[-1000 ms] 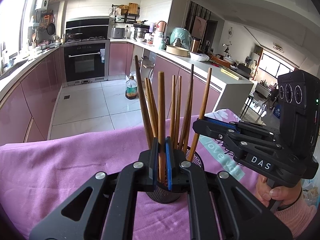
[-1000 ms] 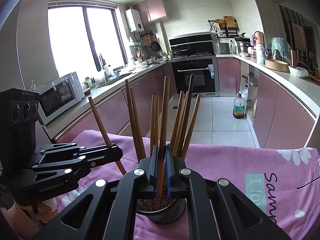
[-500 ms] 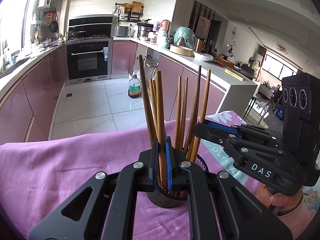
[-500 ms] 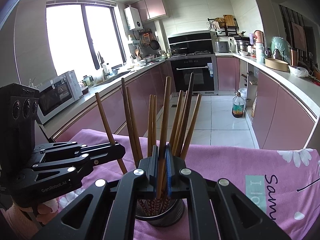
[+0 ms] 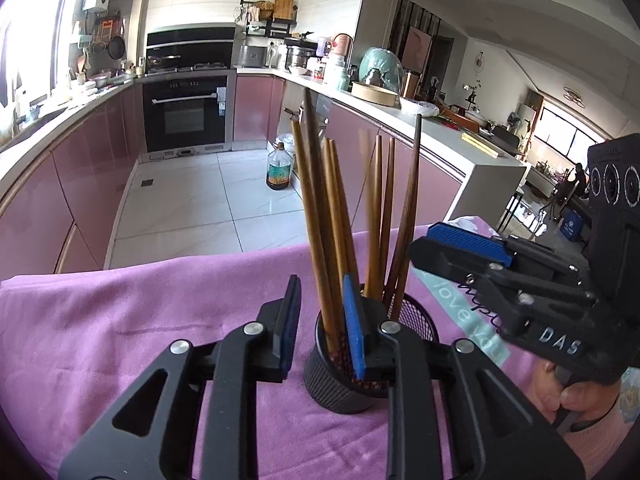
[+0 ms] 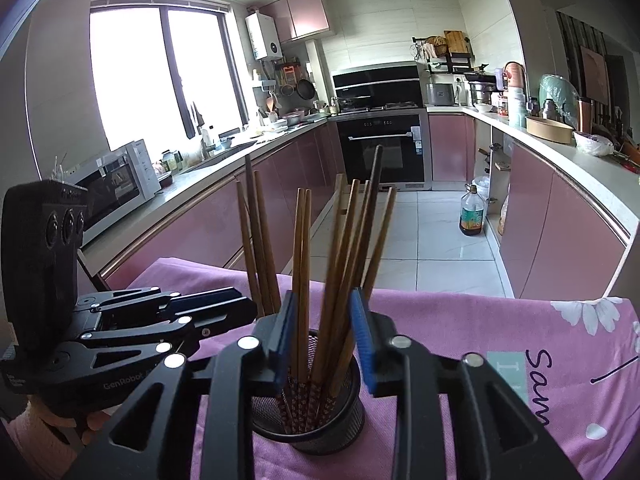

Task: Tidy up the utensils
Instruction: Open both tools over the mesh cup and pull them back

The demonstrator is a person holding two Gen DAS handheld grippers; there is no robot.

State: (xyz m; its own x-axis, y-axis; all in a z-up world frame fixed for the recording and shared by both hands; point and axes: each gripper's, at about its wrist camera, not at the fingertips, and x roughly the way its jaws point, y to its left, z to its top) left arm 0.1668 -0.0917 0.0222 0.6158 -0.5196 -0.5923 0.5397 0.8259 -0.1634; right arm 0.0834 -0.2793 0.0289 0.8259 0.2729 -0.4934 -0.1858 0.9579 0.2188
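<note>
A black mesh holder [image 5: 340, 376] stands on the purple cloth [image 5: 120, 320] with several brown chopsticks [image 5: 320, 220] upright in it. It also shows in the right wrist view [image 6: 316, 416] with its chopsticks [image 6: 340, 264]. My left gripper [image 5: 320, 324] is open just above the holder's rim, with chopsticks between its jaws but not clamped. My right gripper [image 6: 325, 338] is open over the holder as well. Each gripper shows in the other's view: the right one [image 5: 460, 248], the left one [image 6: 224, 308].
The purple cloth [image 6: 480, 320] has white flowers and printed lettering at the right. Beyond the table edge lie a tiled floor, pink cabinets, an oven [image 5: 186, 116] and an oil bottle [image 5: 279, 168] on the floor.
Both grippers have opened and let go of the chopsticks they held. Those chopsticks now stand in the holder with the others.
</note>
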